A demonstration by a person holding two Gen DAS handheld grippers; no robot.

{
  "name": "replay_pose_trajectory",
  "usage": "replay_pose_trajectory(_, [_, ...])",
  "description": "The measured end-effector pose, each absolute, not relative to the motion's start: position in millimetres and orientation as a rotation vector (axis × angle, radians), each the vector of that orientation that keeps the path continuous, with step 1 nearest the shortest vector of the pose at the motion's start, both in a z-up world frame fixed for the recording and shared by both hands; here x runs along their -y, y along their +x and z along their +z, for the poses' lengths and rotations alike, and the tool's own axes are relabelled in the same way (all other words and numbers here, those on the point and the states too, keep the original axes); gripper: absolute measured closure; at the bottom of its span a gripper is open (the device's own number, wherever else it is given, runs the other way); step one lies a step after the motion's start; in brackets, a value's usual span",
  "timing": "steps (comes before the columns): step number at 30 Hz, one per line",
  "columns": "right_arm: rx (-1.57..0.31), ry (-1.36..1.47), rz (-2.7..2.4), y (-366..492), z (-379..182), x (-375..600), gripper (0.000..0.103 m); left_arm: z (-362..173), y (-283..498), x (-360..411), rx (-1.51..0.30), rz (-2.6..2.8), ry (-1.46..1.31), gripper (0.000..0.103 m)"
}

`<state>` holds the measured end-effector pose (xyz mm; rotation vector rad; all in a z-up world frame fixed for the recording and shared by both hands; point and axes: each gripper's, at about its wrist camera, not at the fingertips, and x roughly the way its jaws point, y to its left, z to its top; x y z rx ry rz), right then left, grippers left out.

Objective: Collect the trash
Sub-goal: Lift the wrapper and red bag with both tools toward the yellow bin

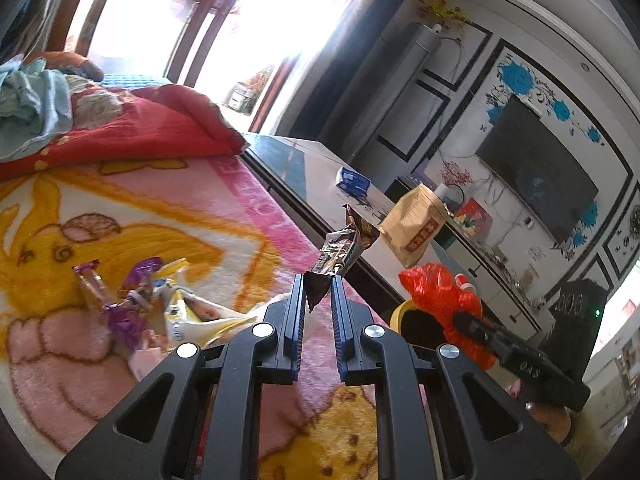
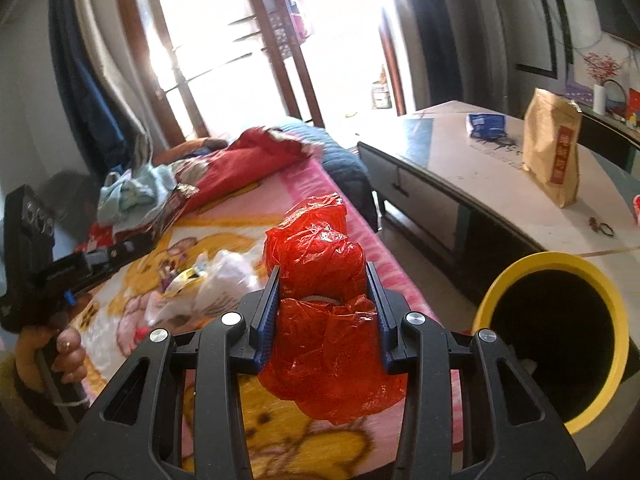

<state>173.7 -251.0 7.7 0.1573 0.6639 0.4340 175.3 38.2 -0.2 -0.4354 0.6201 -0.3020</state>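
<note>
Right tool [image 2: 322, 280] clamping red plastic bag [image 2: 320, 248], yellow-rimmed bin [image 2: 492, 292] beside

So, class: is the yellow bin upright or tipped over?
Upright. In the right wrist view the bin stands beside the bed with its round mouth facing up; the inside is too dark to show any contents.

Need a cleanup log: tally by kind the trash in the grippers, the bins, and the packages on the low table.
Snack wrapper (left gripper): 1
Red plastic bag (right gripper): 1
Yellow-rimmed bin: 1
Brown paper bag: 1
Blue packet: 1
Total: 5
</note>
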Motion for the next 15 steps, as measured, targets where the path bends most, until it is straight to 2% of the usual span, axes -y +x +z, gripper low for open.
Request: replay_pose_trajectory(15, [-0.624, 0.205, 0.305, 183, 14, 296, 0.071, 8, 188, 5, -0.628, -0.387, -0.361, 0.090])
